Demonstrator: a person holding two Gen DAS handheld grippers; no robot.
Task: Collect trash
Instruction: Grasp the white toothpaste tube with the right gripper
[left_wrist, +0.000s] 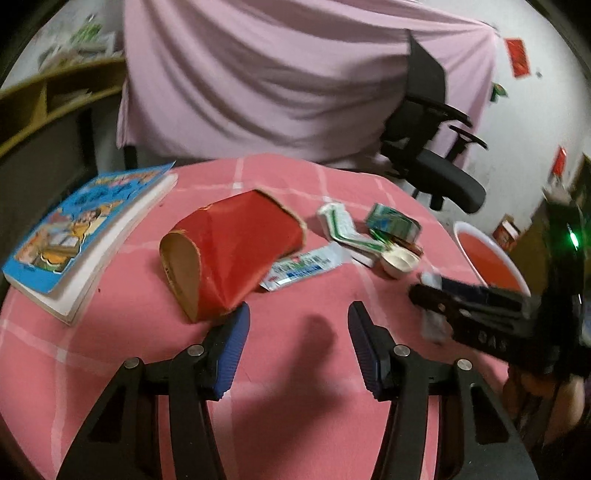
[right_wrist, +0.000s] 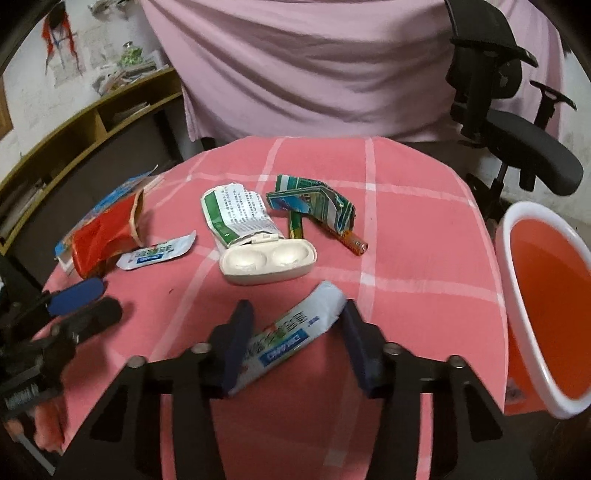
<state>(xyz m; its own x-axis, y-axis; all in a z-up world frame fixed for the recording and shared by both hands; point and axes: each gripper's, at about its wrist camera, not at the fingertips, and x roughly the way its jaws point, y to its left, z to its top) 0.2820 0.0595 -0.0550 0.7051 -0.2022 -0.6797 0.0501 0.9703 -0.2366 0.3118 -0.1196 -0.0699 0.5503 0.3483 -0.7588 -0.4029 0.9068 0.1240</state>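
Right wrist shows our right gripper (right_wrist: 293, 341) pinching a light, limp sachet (right_wrist: 295, 332) midway near the table's (right_wrist: 424, 229) front edge; our left gripper (left_wrist: 298, 347) gapes empty.

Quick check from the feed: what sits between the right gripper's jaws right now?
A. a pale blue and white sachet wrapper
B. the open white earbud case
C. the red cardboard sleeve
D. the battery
A: in the right wrist view the pale blue and white sachet wrapper lies slanted between the jaws of the right gripper, while the open white earbud case lies farther off on the pink checked tablecloth.

Red box (left_wrist: 236, 251) (maybe touching) beside left finger (left_wrist: 231, 350)
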